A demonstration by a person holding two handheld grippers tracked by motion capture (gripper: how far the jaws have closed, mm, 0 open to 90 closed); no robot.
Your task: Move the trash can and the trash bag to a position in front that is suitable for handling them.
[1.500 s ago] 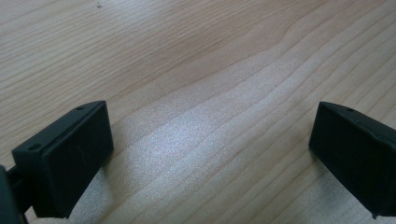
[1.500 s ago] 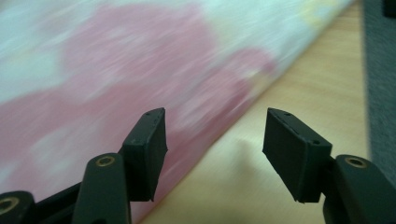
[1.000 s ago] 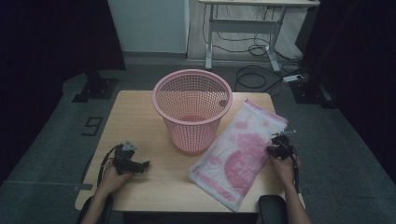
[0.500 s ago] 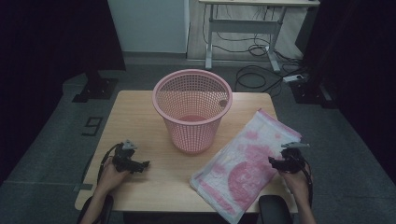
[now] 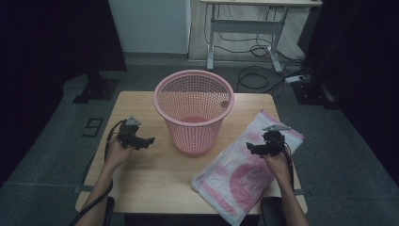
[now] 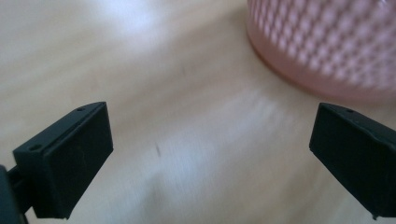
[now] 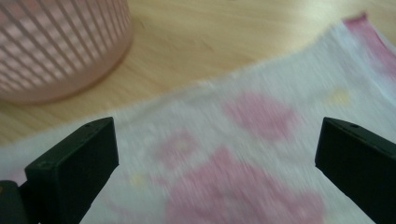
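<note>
A pink mesh basket (image 5: 193, 134) stands upright at the middle of the wooden table (image 5: 136, 106). A white bag with pink print (image 5: 235, 176) lies flat on the table's right side, its near corner past the front edge. My right gripper (image 5: 251, 149) hovers over the bag, pointing toward the basket. Its jaws have just been opening, and they stand wide with nothing between them (image 7: 217, 163) above the bag (image 7: 261, 140). My left gripper (image 5: 149, 141) is left of the basket, open and empty (image 6: 210, 158) over bare wood, with the basket's base (image 6: 327, 51) ahead.
Dark floor surrounds the table. A white desk frame (image 5: 244, 28) and cables (image 5: 263, 75) are behind it. A black stand base (image 5: 96, 89) sits at the far left corner. Bare wood lies in front of the basket.
The right gripper let go of the bag's edge, opened and moved toward the basket. The bag settled flat. The left hand rose and moved toward the far side of the table.
</note>
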